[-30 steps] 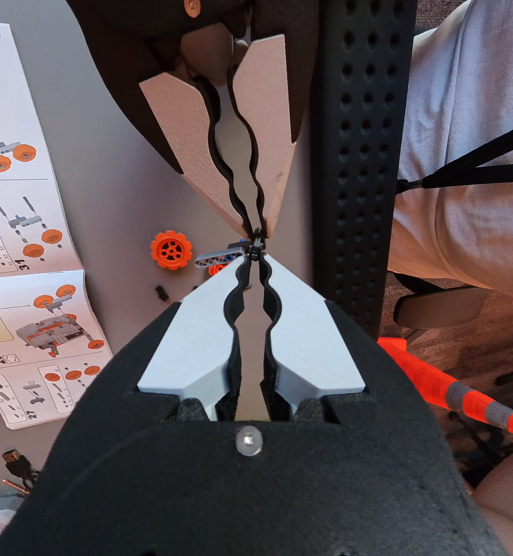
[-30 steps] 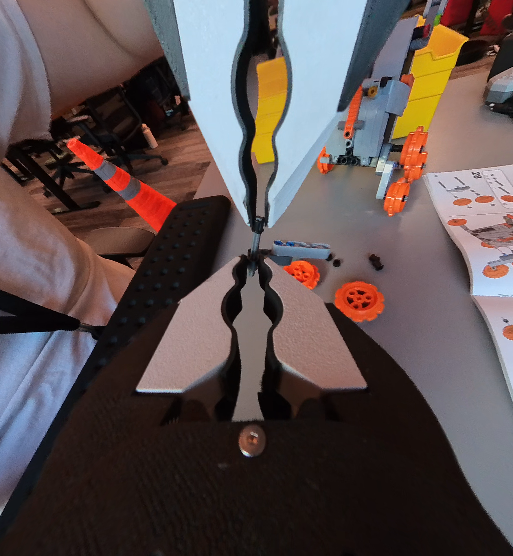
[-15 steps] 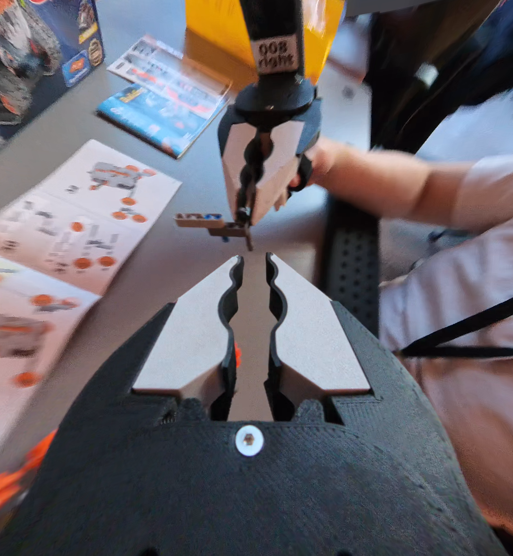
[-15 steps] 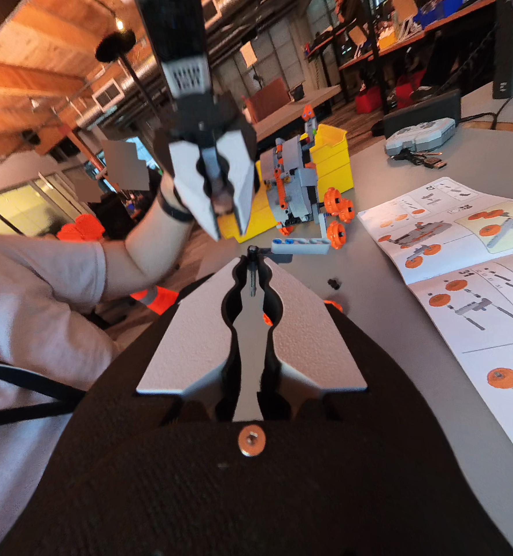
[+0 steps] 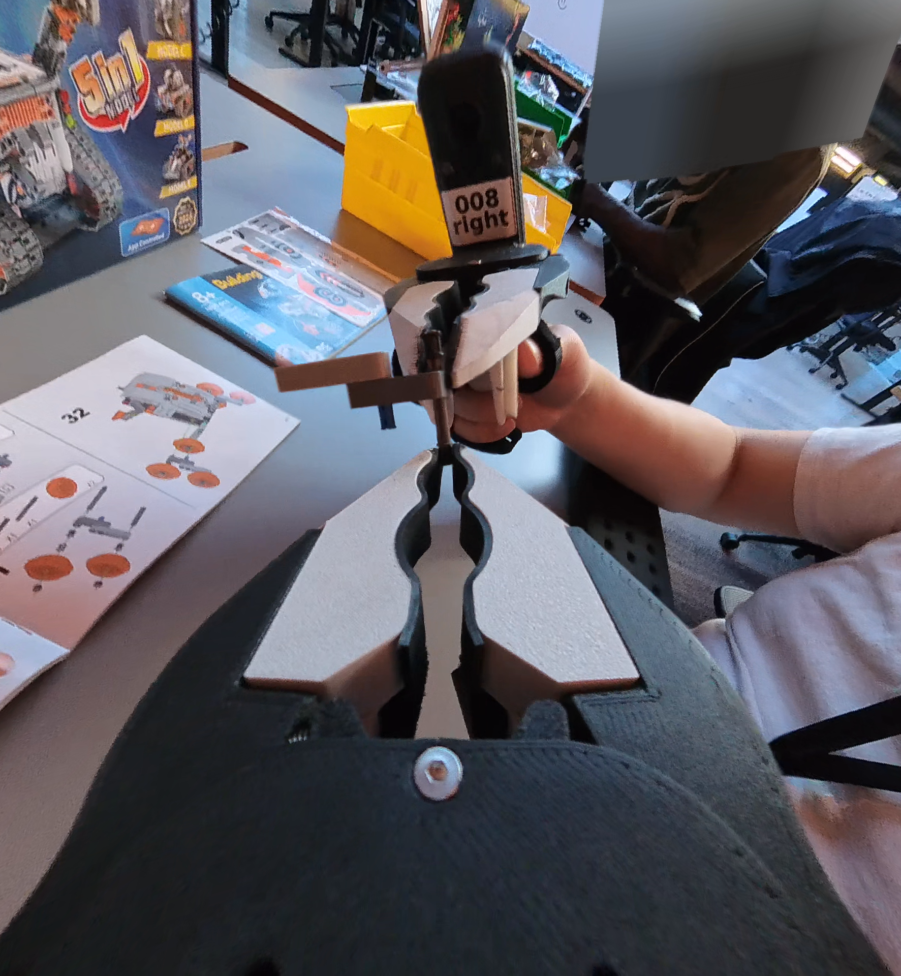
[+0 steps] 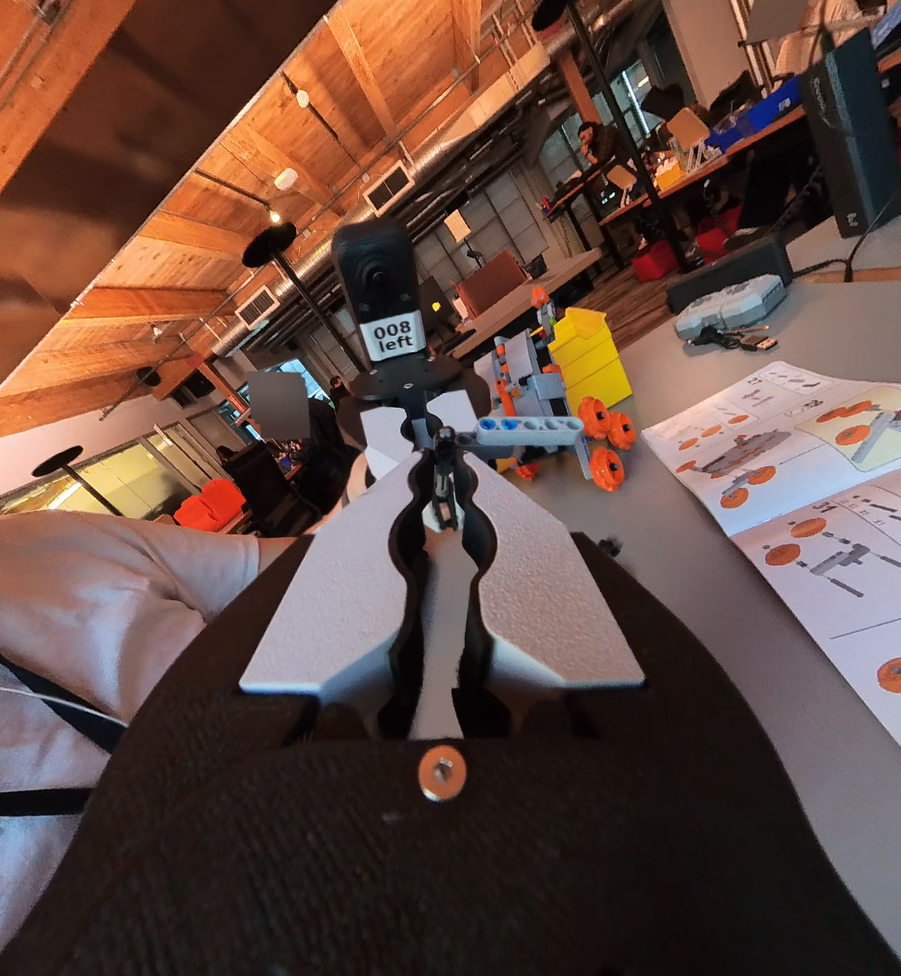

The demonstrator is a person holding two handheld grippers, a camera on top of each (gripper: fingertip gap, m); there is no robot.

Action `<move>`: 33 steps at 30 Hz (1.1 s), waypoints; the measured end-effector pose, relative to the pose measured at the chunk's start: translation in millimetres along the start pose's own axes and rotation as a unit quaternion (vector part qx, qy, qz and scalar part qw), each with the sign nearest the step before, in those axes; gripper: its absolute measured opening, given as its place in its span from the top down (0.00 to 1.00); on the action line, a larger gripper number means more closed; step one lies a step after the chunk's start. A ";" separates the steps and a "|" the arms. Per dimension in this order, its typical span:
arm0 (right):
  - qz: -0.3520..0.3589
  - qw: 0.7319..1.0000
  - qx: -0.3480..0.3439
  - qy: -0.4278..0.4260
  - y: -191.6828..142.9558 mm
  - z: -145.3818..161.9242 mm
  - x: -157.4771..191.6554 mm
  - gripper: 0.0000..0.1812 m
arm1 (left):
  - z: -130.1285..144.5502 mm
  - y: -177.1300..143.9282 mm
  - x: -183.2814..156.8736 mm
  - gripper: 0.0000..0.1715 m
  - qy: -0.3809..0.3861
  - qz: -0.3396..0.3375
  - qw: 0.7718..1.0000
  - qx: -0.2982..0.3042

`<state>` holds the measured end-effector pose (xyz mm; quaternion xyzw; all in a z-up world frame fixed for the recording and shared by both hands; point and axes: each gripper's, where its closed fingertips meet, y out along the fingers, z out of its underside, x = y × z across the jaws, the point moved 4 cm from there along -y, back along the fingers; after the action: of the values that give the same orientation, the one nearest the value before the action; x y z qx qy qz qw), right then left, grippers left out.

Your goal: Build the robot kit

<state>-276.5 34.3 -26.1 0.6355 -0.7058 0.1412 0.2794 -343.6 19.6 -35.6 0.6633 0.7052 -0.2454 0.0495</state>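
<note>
My right gripper (image 6: 444,454) is shut on a dark axle (image 6: 444,494) that carries a grey holed beam (image 6: 530,425), held in the air above the table. In the left wrist view the right gripper (image 5: 437,364) faces me with the axle (image 5: 442,422) pointing down out of it and the grey beam (image 5: 332,372) sticking out to the left. My left gripper (image 5: 444,455) is shut on the axle's free end, tip to tip with the right one. The left gripper (image 6: 419,428) shows behind the beam in the right wrist view.
An open instruction booklet (image 5: 94,475) lies on the grey table, also in the right wrist view (image 6: 833,475). A partly built model with orange wheels (image 6: 543,401) stands by a yellow bin (image 6: 590,354). A set box (image 5: 78,132) and a blue booklet (image 5: 268,311) lie farther back. My two grippers' fingertips are within a few centimetres of each other.
Both grippers rose from the table and tilted up. The left gripper let go of the axle and drew back half a second ago, and now its tips are shut on the axle's end again.
</note>
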 end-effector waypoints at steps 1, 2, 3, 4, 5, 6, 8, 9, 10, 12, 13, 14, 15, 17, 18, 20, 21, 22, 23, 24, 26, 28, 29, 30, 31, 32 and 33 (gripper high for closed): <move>-0.003 1.000 -0.005 -0.001 -1.3 -1.9 0.9 0.97 | -3.6 -0.1 -0.5 0.99 -0.002 0.005 1.000 -0.006; -0.007 1.000 -0.005 -0.002 -1.7 -2.1 1.8 0.97 | -6.6 0.2 -0.8 0.99 -0.006 0.010 1.000 -0.012; -0.011 1.000 0.001 -0.001 -1.0 -0.6 2.3 0.97 | -8.8 1.2 -1.2 1.00 -0.011 0.016 1.000 -0.016; -0.012 1.000 0.008 -0.002 0.1 1.6 2.5 0.97 | -10.1 2.5 -1.0 0.99 -0.018 0.019 0.999 -0.020; -0.009 1.000 0.010 -0.002 1.1 2.9 1.5 0.97 | -11.0 3.7 0.4 0.99 -0.026 0.019 0.999 -0.022; -0.005 1.000 0.002 0.002 0.2 1.4 -0.3 0.97 | -12.3 4.1 2.1 0.99 -0.034 0.021 0.999 -0.027; -0.014 1.000 -0.006 0.016 -1.3 -1.4 -0.9 0.97 | -15.3 5.1 2.7 0.99 -0.051 0.038 0.997 -0.033; -0.013 1.000 -0.010 0.016 -1.9 -2.4 -2.3 0.97 | -16.6 6.0 3.9 0.99 -0.056 0.039 0.997 -0.031; -0.010 1.000 -0.012 0.012 -2.7 -3.7 -3.3 0.97 | -18.0 6.9 5.2 0.99 -0.057 0.039 0.997 -0.028; -0.004 1.000 -0.014 0.004 -3.9 -8.5 -4.4 0.97 | -22.7 8.2 7.4 0.99 -0.055 0.041 0.997 -0.023; -0.002 1.000 -0.014 -0.003 -4.1 -11.5 -4.0 0.97 | -25.8 8.3 7.7 0.99 -0.059 0.046 0.997 -0.021; -0.005 1.000 -0.016 -0.012 -4.1 -15.8 -1.8 0.97 | -30.2 7.8 6.6 0.99 -0.062 0.056 0.996 -0.027; -0.010 1.000 -0.019 -0.021 -3.8 -20.9 2.0 0.97 | -35.0 6.8 4.3 0.99 -0.062 0.069 0.995 -0.040; -0.009 0.999 -0.011 -0.047 -1.1 -28.8 10.9 0.96 | -42.8 3.0 -2.1 1.00 -0.058 0.096 0.991 -0.069; -0.002 0.998 0.000 -0.066 1.1 -31.1 14.9 0.94 | -45.0 0.3 -4.8 1.00 -0.053 0.106 0.989 -0.085; 0.023 0.993 0.025 -0.112 6.1 -34.5 20.5 0.91 | -46.0 -5.4 -6.5 1.00 -0.046 0.114 0.987 -0.108; 0.035 0.990 0.036 -0.133 8.5 -35.9 22.4 0.90 | -46.1 -8.5 -7.3 1.00 -0.043 0.118 0.985 -0.118; 0.039 0.987 0.048 -0.150 10.6 -37.2 24.8 0.88 | -46.6 -12.2 -8.0 1.00 -0.039 0.123 0.983 -0.131; 0.040 0.984 0.057 -0.162 12.6 -39.0 27.1 0.87 | -47.9 -16.4 -8.2 1.00 -0.037 0.125 0.980 -0.148; 0.043 0.982 0.064 -0.171 14.0 -41.8 28.2 0.86 | -49.4 -20.9 -8.2 1.00 -0.037 0.129 0.977 -0.164; 0.050 0.980 0.062 -0.184 16.1 -51.4 28.9 0.86 | -51.9 -28.5 -10.0 1.00 -0.036 0.140 0.971 -0.189; 0.045 0.979 0.049 -0.191 19.4 -64.8 32.0 0.86 | -53.1 -32.6 -8.5 1.00 -0.033 0.134 0.968 -0.208; 0.040 0.980 0.041 -0.191 21.8 -72.8 34.1 0.86 | -53.5 -34.0 -7.9 1.00 -0.031 0.130 0.967 -0.215; 0.038 0.980 0.034 -0.192 24.2 -82.1 36.2 0.86 | -54.3 -35.2 -7.8 1.00 -0.028 0.129 0.966 -0.223; 0.040 0.980 0.026 -0.194 26.4 -92.5 38.4 0.86 | -55.5 -36.2 -7.6 1.00 -0.027 0.128 0.964 -0.231; 0.043 0.980 0.017 -0.195 28.2 -103.3 41.0 0.86 | -57.2 -37.1 -7.3 1.00 -0.026 0.128 0.962 -0.239; 0.045 0.979 0.010 -0.197 29.3 -113.4 44.3 0.86 | -59.9 -37.5 -6.9 1.00 -0.024 0.128 0.961 -0.246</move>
<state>-282.3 65.4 95.1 0.6215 -0.7732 0.0324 0.1219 -363.6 37.9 30.1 0.7092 0.6518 -0.0718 0.2588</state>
